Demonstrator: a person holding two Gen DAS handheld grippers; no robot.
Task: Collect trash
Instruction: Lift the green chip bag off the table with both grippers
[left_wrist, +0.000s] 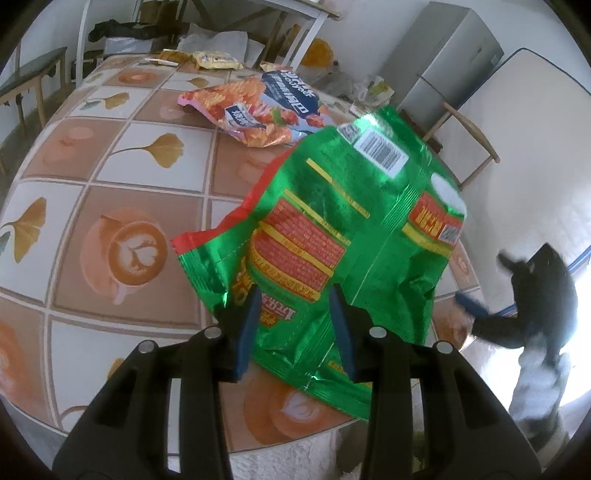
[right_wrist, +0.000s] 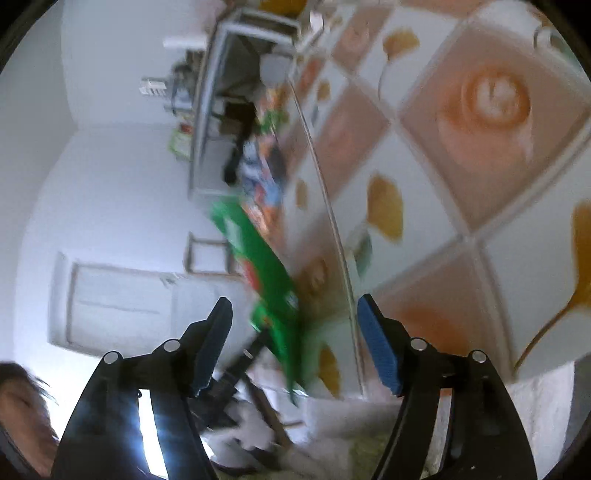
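One crinkled green foil bag (left_wrist: 332, 229) is pinched by the left gripper (left_wrist: 295, 328); the right gripper (right_wrist: 295, 343) is held wide apart, empty. One orange bag (left_wrist: 255, 110) is seen on the table (left_wrist: 110, 192).

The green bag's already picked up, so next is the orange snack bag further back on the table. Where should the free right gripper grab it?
Take the orange snack bag by its near crumpled edge, coming in low from the table's front side. It lies flat, but that edge puffs up, giving the open right gripper a fold to pinch.

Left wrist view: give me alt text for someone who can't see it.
The left gripper pinches a green foil snack bag above a table with a coffee-and-leaf patterned cloth. An orange-and-blue chip bag lies farther back.
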